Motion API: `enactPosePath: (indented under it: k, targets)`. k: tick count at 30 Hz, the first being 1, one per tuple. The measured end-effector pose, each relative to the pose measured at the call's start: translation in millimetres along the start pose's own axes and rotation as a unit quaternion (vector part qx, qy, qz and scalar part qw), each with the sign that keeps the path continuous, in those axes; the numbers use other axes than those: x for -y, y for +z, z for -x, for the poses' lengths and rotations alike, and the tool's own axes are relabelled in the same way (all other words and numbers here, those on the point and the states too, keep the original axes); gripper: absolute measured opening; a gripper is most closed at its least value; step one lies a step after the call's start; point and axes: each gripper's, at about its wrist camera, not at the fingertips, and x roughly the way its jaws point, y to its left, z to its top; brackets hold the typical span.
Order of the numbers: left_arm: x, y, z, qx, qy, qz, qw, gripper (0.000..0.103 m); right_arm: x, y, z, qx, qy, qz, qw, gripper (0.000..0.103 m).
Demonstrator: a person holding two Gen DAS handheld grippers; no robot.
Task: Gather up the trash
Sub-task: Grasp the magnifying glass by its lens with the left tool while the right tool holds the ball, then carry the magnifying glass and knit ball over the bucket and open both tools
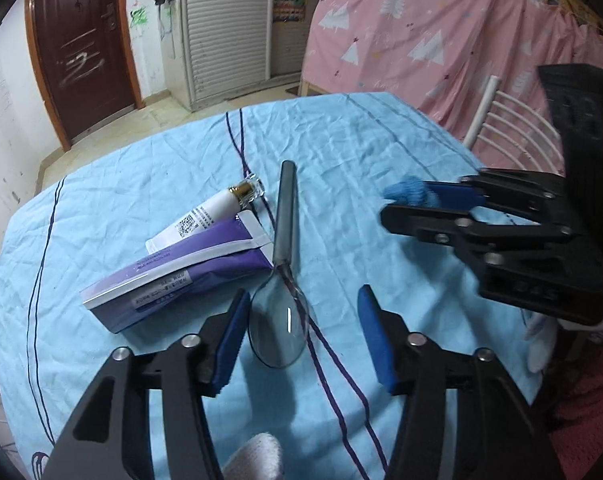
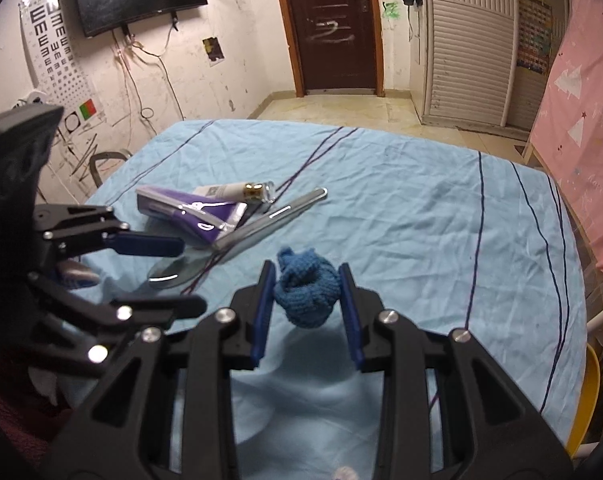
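A metal spoon (image 1: pixel 283 240) lies on the blue tablecloth (image 1: pixel 141 360), handle pointing away. Its bowl sits between the fingers of my left gripper (image 1: pixel 304 294), which is open: the left pad is close beside the bowl and the right pad stands well apart. My right gripper (image 2: pixel 306 269) is shut on a blue knitted ball (image 2: pixel 306 300) held just above the cloth; the gripper also shows at the right of the left wrist view (image 1: pixel 393 206). Left of the spoon lie a purple box (image 1: pixel 173 280) and a white tube with a gold cap (image 1: pixel 213 216).
The round table (image 2: pixel 421 208) ends close behind the objects. A white chair (image 1: pixel 513 132) and a pink curtain (image 1: pixel 441 32) stand at the right, a yellow chair (image 2: pixel 587 396) at the near right edge, and a grey chair (image 2: pixel 105 160) at the left.
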Motion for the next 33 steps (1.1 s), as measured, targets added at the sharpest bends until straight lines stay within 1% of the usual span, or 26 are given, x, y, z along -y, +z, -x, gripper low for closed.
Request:
enactPosePath:
  k: [4, 6, 7, 12, 17, 24, 33]
  targets:
    - [2, 4, -4, -0.003, 0.014, -0.004, 0.9999, 0.036, 7, -4, 7, 0.009, 0.003, -0.007, 1.0, 0.03]
    - [4, 5, -5, -0.002, 0.028, -0.009, 0.9996, 0.023, 10, -4, 10, 0.014, 0.005, -0.01, 1.0, 0.03]
    - [6, 5, -6, -0.002, 0.037, -0.014, 0.9992, 0.02, 12, -5, 11, 0.015, 0.005, -0.011, 1.0, 0.03]
    - [12, 5, -4, 0.003, 0.057, -0.024, 0.9981, 0.019, 21, -8, 19, 0.025, 0.007, -0.022, 0.999, 0.03]
    - [19, 8, 2, 0.011, 0.053, -0.024, 0.9983, 0.019, 29, -11, 29, 0.037, 0.004, -0.03, 0.999, 0.03]
    - [39, 19, 19, 0.036, 0.051, -0.04, 0.9972, 0.019, 45, -13, 51, 0.063, -0.006, -0.045, 0.997, 0.03]
    - [82, 40, 38, 0.069, 0.036, -0.074, 0.9942, 0.019, 77, -18, 90, 0.104, -0.033, -0.074, 0.991, 0.03]
